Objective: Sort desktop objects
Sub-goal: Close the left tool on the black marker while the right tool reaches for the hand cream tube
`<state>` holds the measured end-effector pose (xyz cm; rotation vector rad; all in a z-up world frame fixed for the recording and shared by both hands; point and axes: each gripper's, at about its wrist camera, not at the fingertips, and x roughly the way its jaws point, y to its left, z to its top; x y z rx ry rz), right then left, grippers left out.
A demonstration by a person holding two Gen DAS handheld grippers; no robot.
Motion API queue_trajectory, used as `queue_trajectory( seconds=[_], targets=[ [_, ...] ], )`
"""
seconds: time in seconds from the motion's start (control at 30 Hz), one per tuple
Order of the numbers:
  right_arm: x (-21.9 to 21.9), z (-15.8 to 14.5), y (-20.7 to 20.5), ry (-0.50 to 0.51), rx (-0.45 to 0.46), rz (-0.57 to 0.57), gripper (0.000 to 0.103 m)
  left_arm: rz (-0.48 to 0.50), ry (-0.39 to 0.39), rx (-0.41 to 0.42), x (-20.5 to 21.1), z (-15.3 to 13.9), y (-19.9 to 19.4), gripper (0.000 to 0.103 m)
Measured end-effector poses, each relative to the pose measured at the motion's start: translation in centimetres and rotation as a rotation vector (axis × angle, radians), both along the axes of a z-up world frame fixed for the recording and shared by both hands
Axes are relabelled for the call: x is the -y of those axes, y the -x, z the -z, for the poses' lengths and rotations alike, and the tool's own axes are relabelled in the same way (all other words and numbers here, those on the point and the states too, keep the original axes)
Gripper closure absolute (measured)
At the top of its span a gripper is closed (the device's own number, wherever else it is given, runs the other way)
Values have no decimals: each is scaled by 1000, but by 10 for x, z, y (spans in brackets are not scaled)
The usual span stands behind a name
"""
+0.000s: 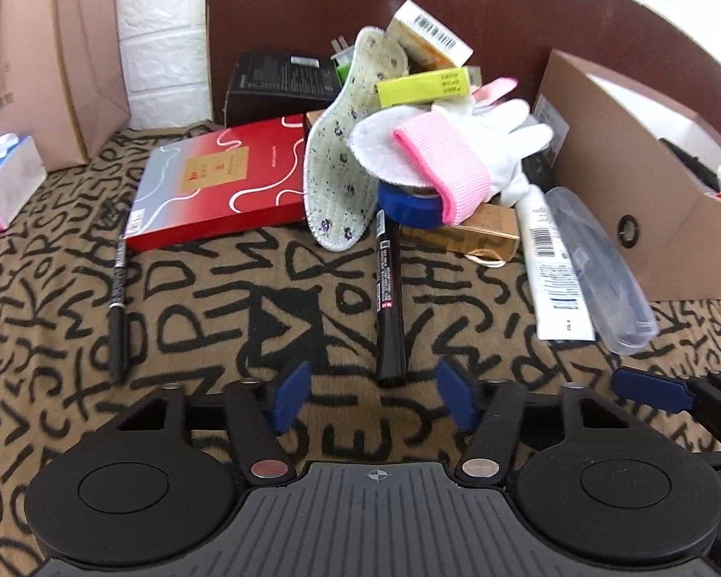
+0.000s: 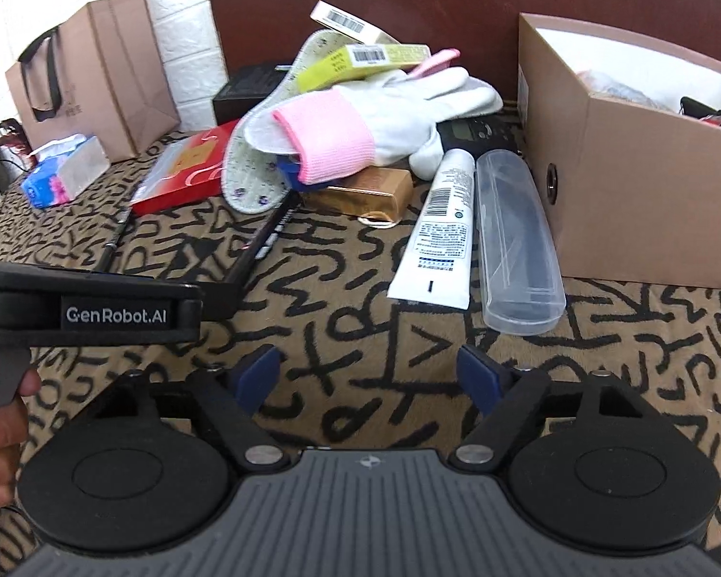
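Sorting barely begun: beside the open cardboard box (image 2: pixel 639 154), the glove (image 2: pixel 399 115), insole (image 1: pixel 341 154), white tube (image 2: pixel 440 231), clear case (image 2: pixel 514 245) and black marker (image 1: pixel 390 298) lie unsorted, while left gripper (image 1: pixel 377 396) and right gripper (image 2: pixel 370 377) hover part-open, empty, short of the heap.

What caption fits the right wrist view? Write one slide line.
Right gripper open above patterned cloth, facing white tube, clear case and cardboard box.
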<state>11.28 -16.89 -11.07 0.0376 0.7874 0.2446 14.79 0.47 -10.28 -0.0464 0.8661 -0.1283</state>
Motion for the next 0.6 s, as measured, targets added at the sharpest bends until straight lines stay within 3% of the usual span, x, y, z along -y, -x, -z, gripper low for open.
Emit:
queue_trajectory(
  seconds=[0.23, 0.47, 0.6],
  targets=[
    [0, 7, -21, -12, 23, 36, 29, 15, 12, -11, 1, 9, -20, 49],
    [-2, 12, -35, -10, 66, 123, 31, 18, 21, -2, -3, 11, -33, 51],
    [-5, 14, -42, 10, 84, 144, 29, 19, 11, 9, -4, 12, -36, 69]
  ],
)
